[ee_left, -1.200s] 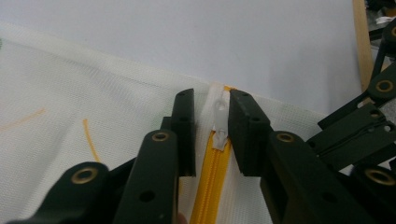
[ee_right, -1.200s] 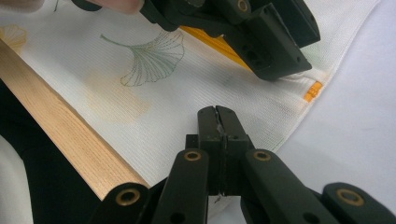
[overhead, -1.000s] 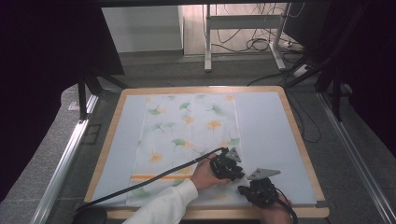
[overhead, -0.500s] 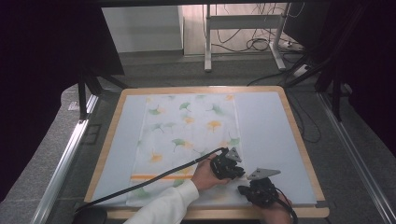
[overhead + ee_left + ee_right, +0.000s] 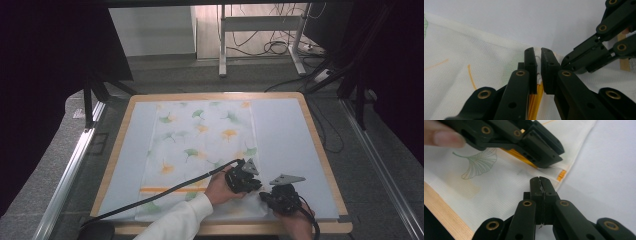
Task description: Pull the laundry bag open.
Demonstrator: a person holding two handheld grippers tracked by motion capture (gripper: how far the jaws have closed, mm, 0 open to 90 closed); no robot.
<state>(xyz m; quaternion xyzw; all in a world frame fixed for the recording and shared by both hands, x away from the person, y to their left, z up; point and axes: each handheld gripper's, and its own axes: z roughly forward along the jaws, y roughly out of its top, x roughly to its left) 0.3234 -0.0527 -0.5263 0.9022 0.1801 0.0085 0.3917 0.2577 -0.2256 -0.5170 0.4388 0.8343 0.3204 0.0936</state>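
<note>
A white cloth (image 5: 202, 150) printed with green and yellow ginkgo leaves and an orange stripe (image 5: 170, 189) lies flat on the pale mat (image 5: 285, 140). My left gripper (image 5: 243, 179) sits at the cloth's near right edge. In the left gripper view its jaws (image 5: 539, 57) are shut on a raised fold of the cloth's edge (image 5: 538, 82) where the orange stripe ends. My right gripper (image 5: 280, 196) is just right of it, its jaws (image 5: 540, 182) shut with the tips resting on the cloth (image 5: 499, 185) near its corner. I cannot tell whether it pinches any fabric.
The mat lies on a table with a wooden rim (image 5: 320, 150). A cable (image 5: 165, 192) trails from the left gripper across the cloth to the near left. A white sleeve (image 5: 175, 222) enters from the bottom. A metal rail (image 5: 70, 175) runs along the left.
</note>
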